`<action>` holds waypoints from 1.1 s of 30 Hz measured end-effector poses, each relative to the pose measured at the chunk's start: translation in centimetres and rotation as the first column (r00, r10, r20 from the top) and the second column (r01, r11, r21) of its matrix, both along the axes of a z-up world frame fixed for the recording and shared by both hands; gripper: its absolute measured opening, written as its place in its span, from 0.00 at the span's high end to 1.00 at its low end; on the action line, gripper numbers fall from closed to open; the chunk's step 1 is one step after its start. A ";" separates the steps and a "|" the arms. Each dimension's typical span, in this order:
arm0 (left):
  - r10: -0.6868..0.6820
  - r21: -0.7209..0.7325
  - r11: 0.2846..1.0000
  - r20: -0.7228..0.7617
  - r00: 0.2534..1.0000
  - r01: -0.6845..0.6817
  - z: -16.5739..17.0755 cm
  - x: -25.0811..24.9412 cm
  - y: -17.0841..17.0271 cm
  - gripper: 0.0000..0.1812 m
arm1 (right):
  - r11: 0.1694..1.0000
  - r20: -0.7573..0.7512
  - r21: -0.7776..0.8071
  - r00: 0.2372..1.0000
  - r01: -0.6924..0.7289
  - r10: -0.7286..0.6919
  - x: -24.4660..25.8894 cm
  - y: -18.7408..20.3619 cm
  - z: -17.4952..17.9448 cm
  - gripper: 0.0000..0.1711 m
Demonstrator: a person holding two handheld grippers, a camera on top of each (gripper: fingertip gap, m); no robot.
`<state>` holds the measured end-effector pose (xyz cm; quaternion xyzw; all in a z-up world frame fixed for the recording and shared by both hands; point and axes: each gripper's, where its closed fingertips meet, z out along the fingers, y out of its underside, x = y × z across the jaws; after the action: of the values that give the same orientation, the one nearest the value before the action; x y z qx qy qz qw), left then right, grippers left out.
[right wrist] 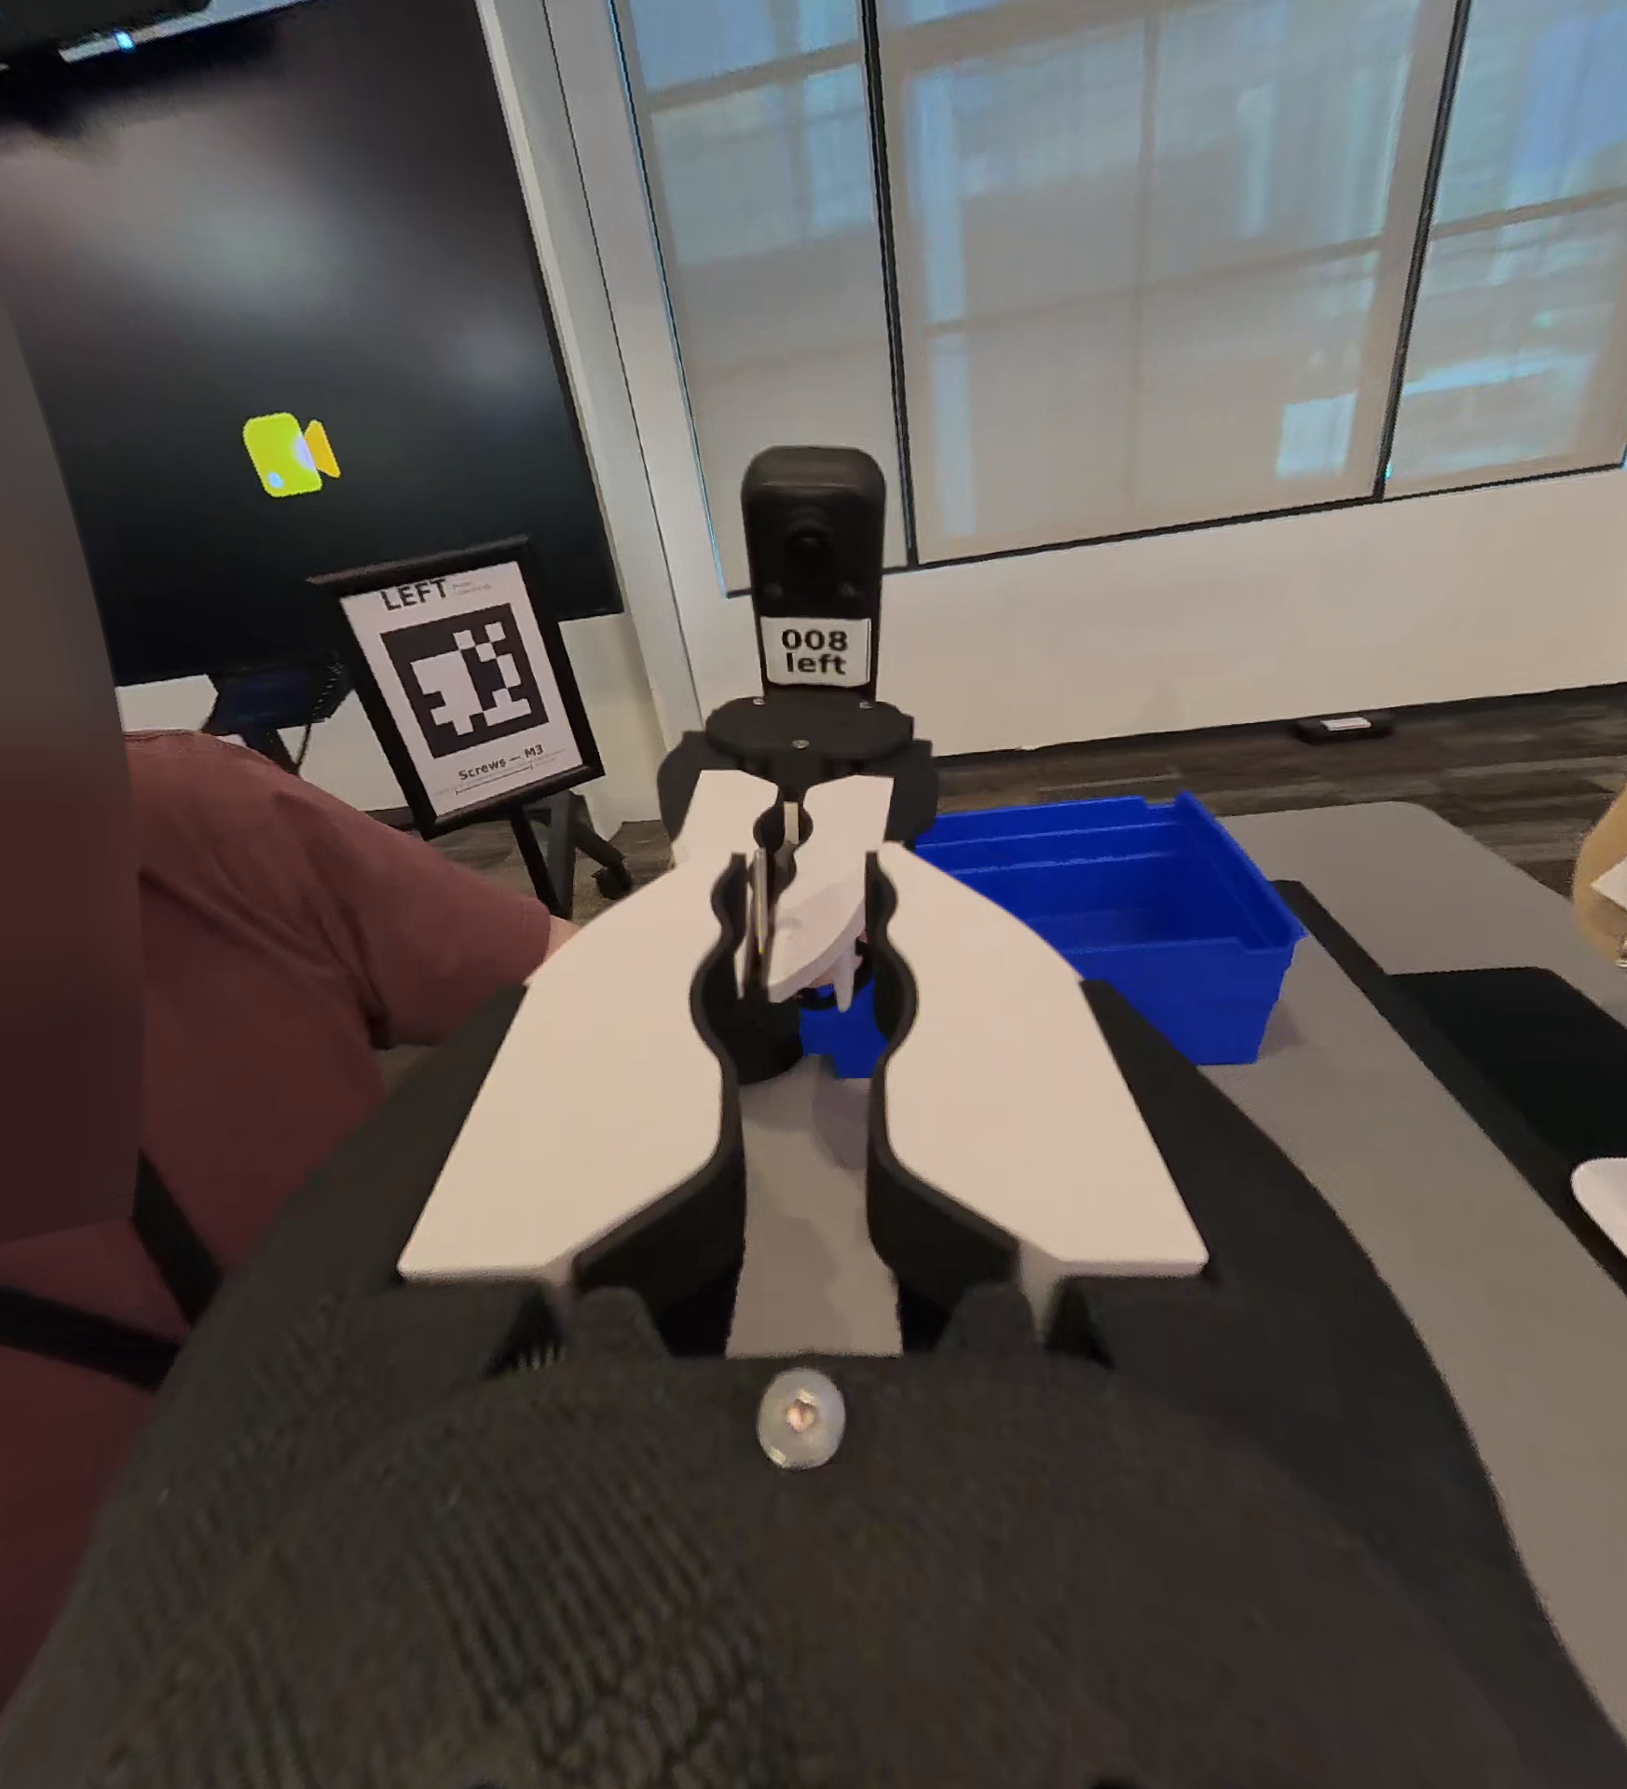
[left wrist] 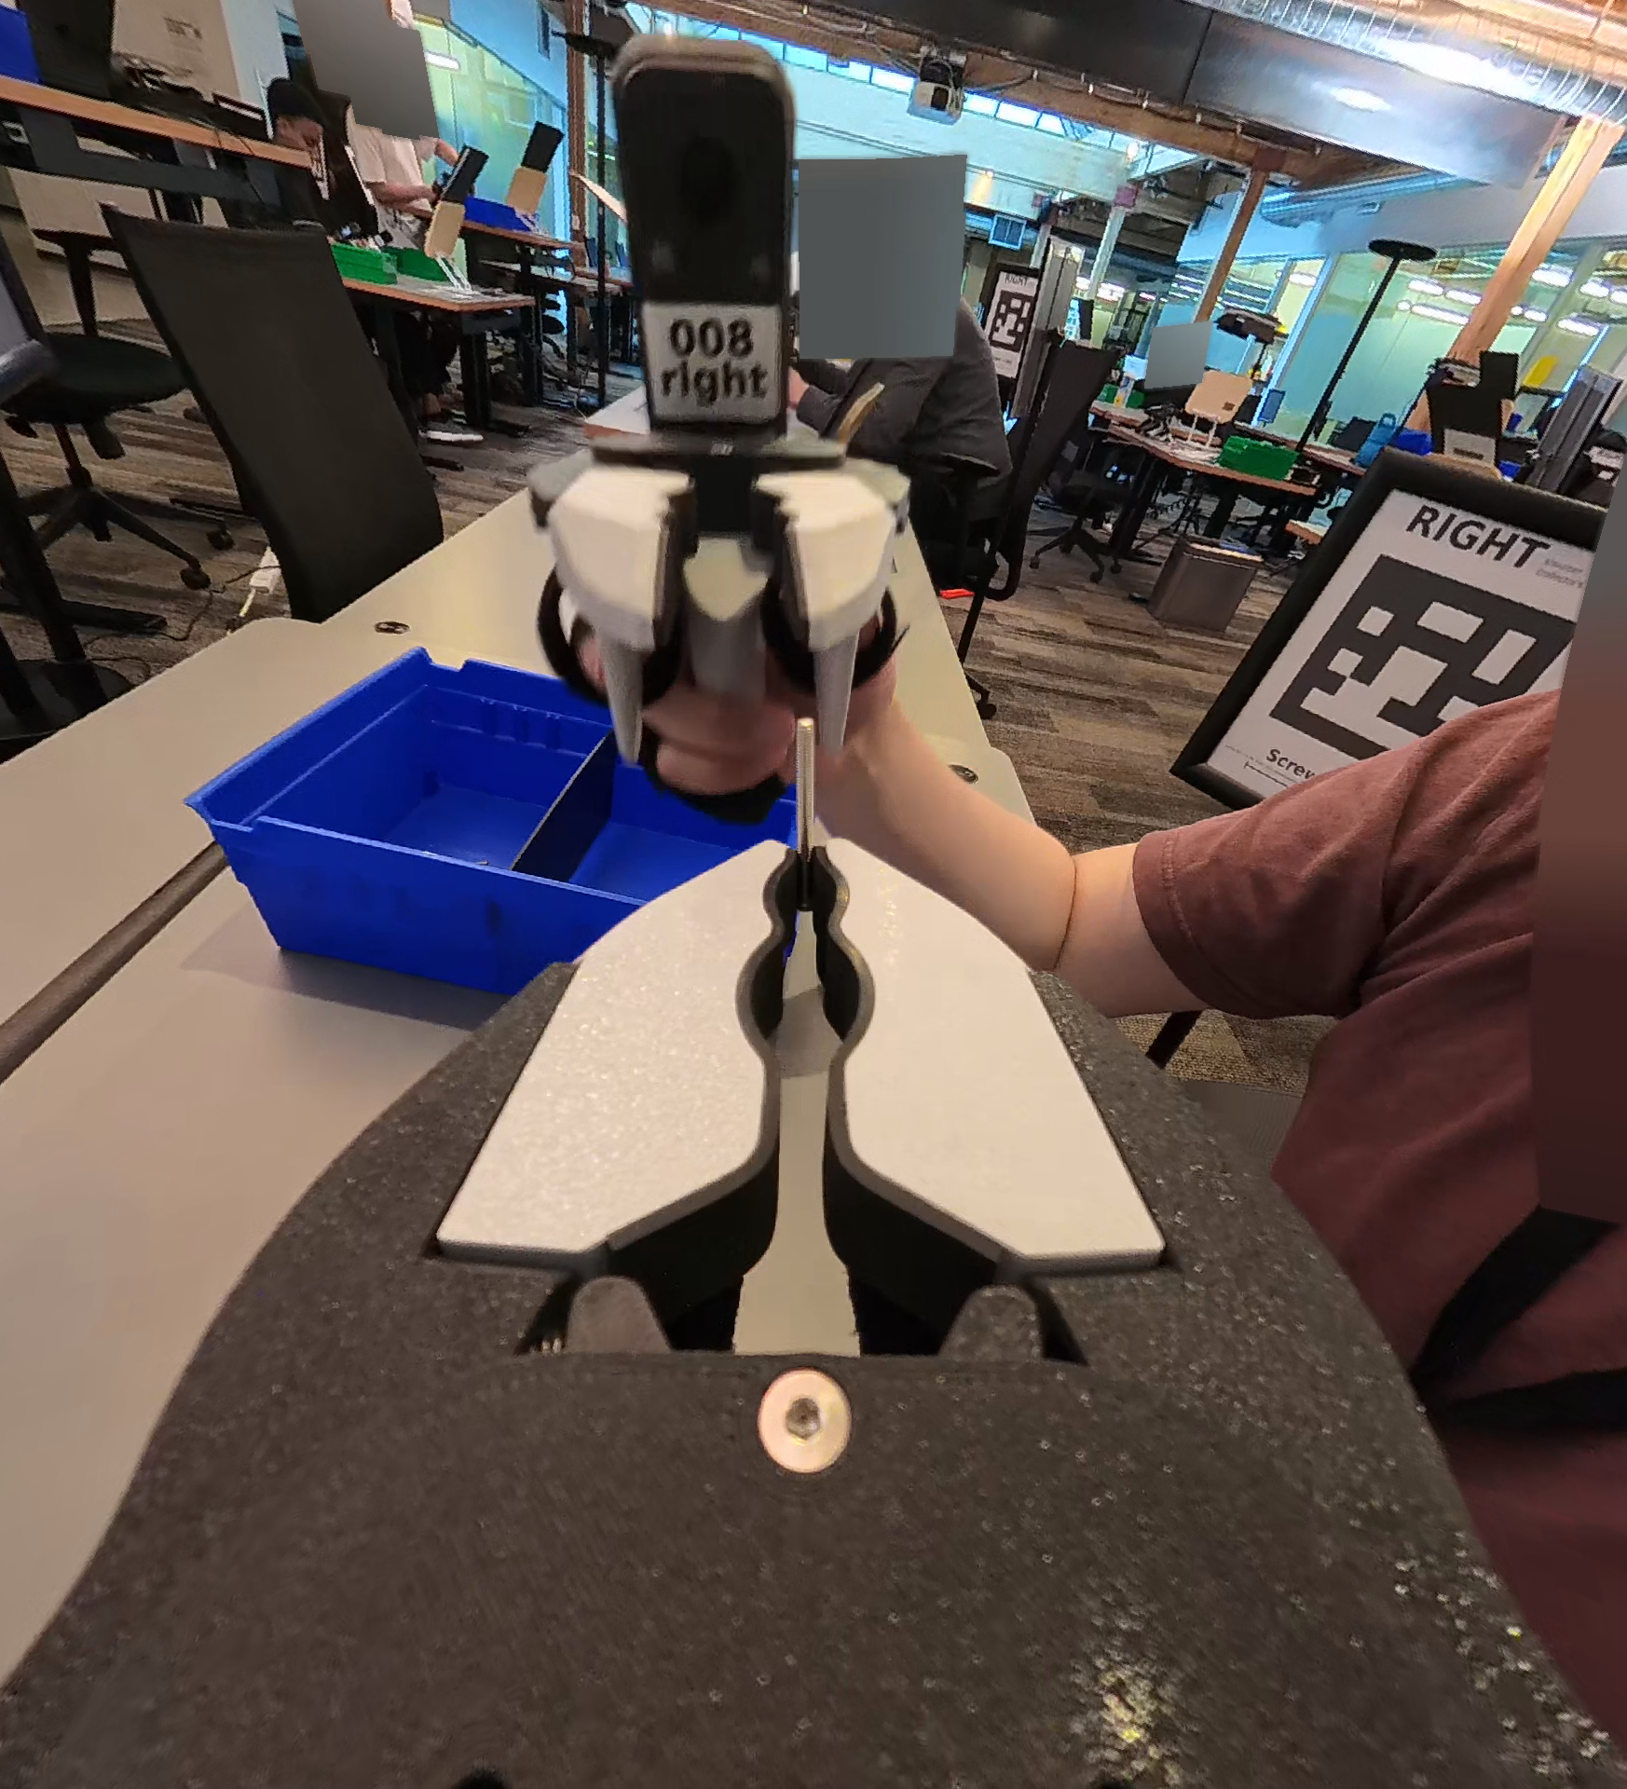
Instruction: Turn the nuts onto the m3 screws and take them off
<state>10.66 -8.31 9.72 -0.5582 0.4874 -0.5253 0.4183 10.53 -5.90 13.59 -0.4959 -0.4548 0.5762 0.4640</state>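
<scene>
- the left gripper point(left wrist: 804, 876), grey-plated fingers on a black foam body, is closed on the black head end of a thin silver m3 screw point(left wrist: 804, 774); the shaft stands upright and bare, probably so a nut can go on from above.
- the right gripper point(left wrist: 730, 736) faces it from just beyond and above the screw tip, fingers parted a little; whether it carries a nut i cannot tell, as nothing small shows between them.
- in the right wrist view the two grippers line up nose to nose, likely to keep nut and thread on one axis.
- the blue plastic divided bin point(left wrist: 422, 823) sits on the grey table point(left wrist: 93, 1113) by its far edge, near at hand for parts.
- the screw is held in the air above the table, apart from the bin.
</scene>
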 end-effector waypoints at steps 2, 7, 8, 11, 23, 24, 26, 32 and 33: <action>-0.001 0.000 1.000 0.000 1.000 0.001 0.0 0.0 0.0 0.99 | 0.999 -0.004 -0.031 0.999 -0.039 0.039 -0.8 -0.2 -0.5 0.87; -0.002 0.000 1.000 -0.005 1.000 0.002 0.0 -0.1 0.0 0.99 | 0.995 0.050 -0.033 0.994 -0.092 0.094 -2.2 -1.1 -1.8 0.89; -0.004 -0.001 1.000 -0.006 1.000 0.004 0.0 -0.1 0.0 0.99 | 0.995 0.064 -0.020 0.993 -0.093 0.094 -2.4 -1.2 -2.0 0.90; -0.012 -0.005 1.000 -0.005 1.000 0.012 0.0 -0.1 -0.1 0.99 | 0.994 0.074 -0.005 0.992 -0.107 0.107 -2.6 -1.6 -2.2 0.95; 0.043 -0.020 0.999 -0.099 0.994 -0.045 -1.4 -0.5 1.2 0.85 | 0.987 0.198 0.036 0.967 0.156 -0.160 2.3 3.3 -2.7 0.98; 0.072 0.002 0.997 -0.132 0.989 -0.072 -1.8 -0.7 1.6 0.85 | 0.926 0.297 0.103 0.877 0.363 -0.377 5.3 6.9 -4.1 0.98; 0.103 0.032 0.995 -0.176 0.979 -0.099 -2.4 -0.8 2.0 0.85 | 0.593 0.507 0.332 0.391 0.734 -0.768 16.0 14.6 -8.6 0.98; 0.106 0.064 0.994 -0.248 0.963 -0.093 -3.8 -0.2 1.9 0.84 | 0.394 0.850 0.228 0.014 0.890 -0.526 28.6 16.8 -20.2 0.97; 0.106 0.065 0.994 -0.253 0.962 -0.092 -3.9 -0.2 1.9 0.84 | 0.397 0.868 0.224 0.003 0.890 -0.496 28.9 16.7 -20.9 0.97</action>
<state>10.50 -6.43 5.79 -0.6337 0.5226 -0.4142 0.3921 39.40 10.78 -7.34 -0.9435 -0.1655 0.0042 0.2871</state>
